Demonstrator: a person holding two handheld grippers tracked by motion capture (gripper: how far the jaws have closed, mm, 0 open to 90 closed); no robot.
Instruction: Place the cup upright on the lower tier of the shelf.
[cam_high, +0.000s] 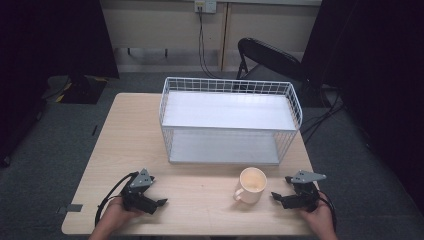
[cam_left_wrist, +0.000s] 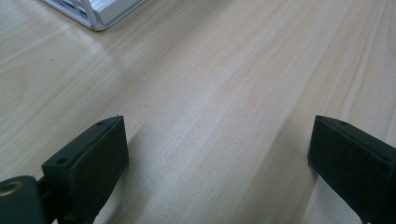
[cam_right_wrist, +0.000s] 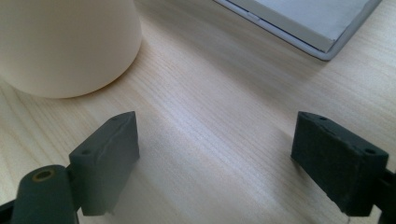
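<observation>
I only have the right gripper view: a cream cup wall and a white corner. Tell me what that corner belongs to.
Observer: It is the bottom front edge of a white wire-mesh rack with two flat shelves, standing at the back of the light wooden table.
Operator: Give me the cup's handle side.
Observer: On the cream ceramic mug, the handle points toward the left claw and the table's near edge, away from the right claw.
Operator: Report the left claw.
Observer: It rests open on bare wood, well apart from the mug, with nothing between its jaws.
</observation>
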